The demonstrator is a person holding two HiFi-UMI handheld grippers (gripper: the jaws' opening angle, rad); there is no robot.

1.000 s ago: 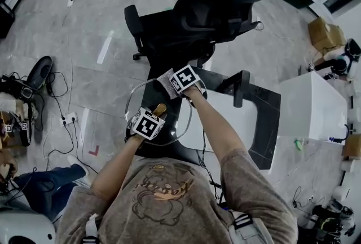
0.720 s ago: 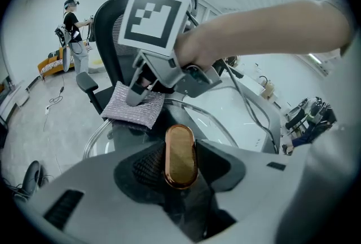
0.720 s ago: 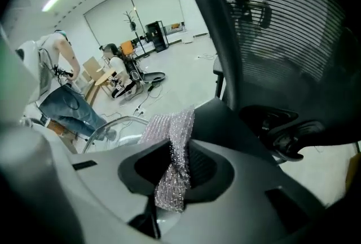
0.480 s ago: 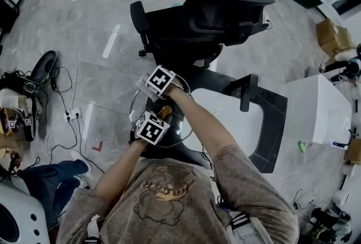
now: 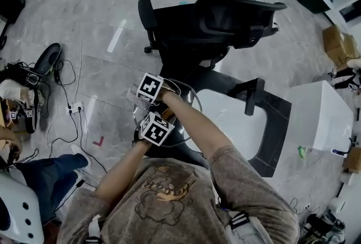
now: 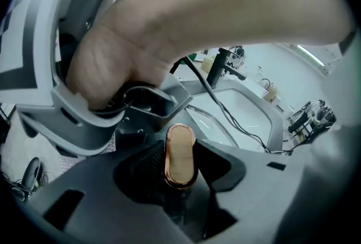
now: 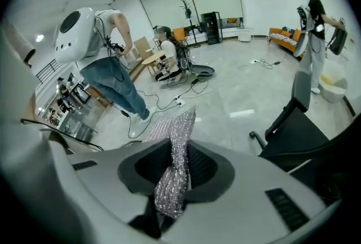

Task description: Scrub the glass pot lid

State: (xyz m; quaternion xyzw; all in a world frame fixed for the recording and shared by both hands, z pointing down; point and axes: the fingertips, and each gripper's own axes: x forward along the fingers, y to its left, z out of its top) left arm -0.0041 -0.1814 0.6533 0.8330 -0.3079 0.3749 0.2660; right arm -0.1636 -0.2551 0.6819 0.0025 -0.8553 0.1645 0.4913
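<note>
Your left hand-held gripper (image 6: 181, 172) is shut tight on the coppery knob (image 6: 180, 150) of the round glass pot lid (image 6: 214, 124), up beside the white sink (image 5: 237, 119), and your right hand-held gripper (image 7: 176, 167) pinches a shiny silver scrub cloth (image 7: 179, 136) near it, so scrubbing looks part done.

Left gripper (image 6: 179, 155), right gripper (image 7: 172, 175) clamped, close together.

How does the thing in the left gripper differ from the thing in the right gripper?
The left gripper is clamped on the lid's knob, which is smooth, rigid and copper-rimmed; the right gripper pinches a scrub cloth, which is silvery, limp and crumpled. The knob keeps one oval shape; the cloth twists and sticks out past the jaws. Both sit between closed jaws.
</note>
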